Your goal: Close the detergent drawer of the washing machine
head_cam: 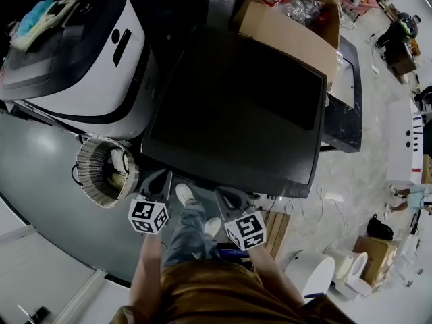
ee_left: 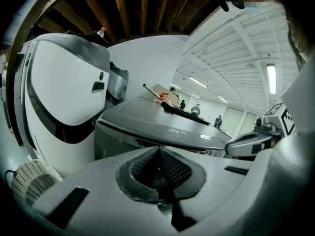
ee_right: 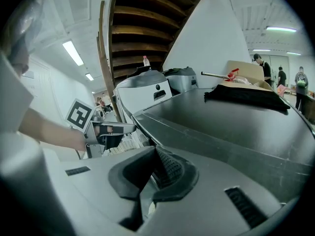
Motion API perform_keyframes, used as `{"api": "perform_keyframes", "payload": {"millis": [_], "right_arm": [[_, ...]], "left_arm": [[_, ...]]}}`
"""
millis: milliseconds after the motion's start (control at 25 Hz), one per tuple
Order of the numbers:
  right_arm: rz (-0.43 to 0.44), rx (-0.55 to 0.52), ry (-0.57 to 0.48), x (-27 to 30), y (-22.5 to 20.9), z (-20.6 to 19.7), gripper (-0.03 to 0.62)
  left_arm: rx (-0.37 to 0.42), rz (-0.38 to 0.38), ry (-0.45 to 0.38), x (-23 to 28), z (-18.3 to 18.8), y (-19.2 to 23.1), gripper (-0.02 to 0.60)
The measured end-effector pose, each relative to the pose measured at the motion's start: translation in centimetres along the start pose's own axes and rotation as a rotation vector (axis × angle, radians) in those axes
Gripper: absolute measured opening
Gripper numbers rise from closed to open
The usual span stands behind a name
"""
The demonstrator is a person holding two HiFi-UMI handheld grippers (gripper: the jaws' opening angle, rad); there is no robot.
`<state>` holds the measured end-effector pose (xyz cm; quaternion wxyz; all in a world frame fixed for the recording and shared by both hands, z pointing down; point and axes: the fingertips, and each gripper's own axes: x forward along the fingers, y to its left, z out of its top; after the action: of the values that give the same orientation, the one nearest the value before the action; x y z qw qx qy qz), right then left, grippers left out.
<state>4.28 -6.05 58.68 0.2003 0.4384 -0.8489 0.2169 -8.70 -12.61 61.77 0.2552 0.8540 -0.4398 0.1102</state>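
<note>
A dark grey washing machine [head_cam: 236, 106] fills the middle of the head view, seen from above; its front face and detergent drawer are hidden under the lid's edge. My left gripper [head_cam: 162, 179] and right gripper [head_cam: 224, 194] hover side by side just in front of that edge. In the left gripper view the left gripper [ee_left: 158, 167] has its ribbed pads pressed together with nothing between them, and the machine's front corner [ee_left: 128, 139] stands close ahead. My right gripper [ee_right: 156, 173] is likewise shut and empty, beside the machine's lid [ee_right: 231, 127].
A white machine [head_cam: 81, 52] stands to the left of the dark one. A round wicker basket [head_cam: 101, 171] sits on the floor by the left gripper. A cardboard box [head_cam: 290, 25] rests at the back. My shoes [head_cam: 184, 194] stand between the grippers. People are far off at the right.
</note>
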Motion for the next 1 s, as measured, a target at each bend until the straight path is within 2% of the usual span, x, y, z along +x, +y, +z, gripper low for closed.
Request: {"api": "perform_keyframes", "payload": {"millis": [440,760,1000], "right_arm": [[-0.031,-0.008,-0.054,-2.6,-0.7,1.4,0.012],[-0.045,-0.037,-0.130,-4.8,-0.3,3.4,0.012],[-0.036,-0.061,-0.223,-7.0,0.8,6.4,0.012]], "left_arm": [[-0.022,0.056,0.027,0.0,0.0,-0.3,0.025],[0.011,0.064,-0.069,-3.1,4.2,-2.9,0.025],[0.052,0.065,-0.144,-6.6,6.6,-5.6,0.025]]}}
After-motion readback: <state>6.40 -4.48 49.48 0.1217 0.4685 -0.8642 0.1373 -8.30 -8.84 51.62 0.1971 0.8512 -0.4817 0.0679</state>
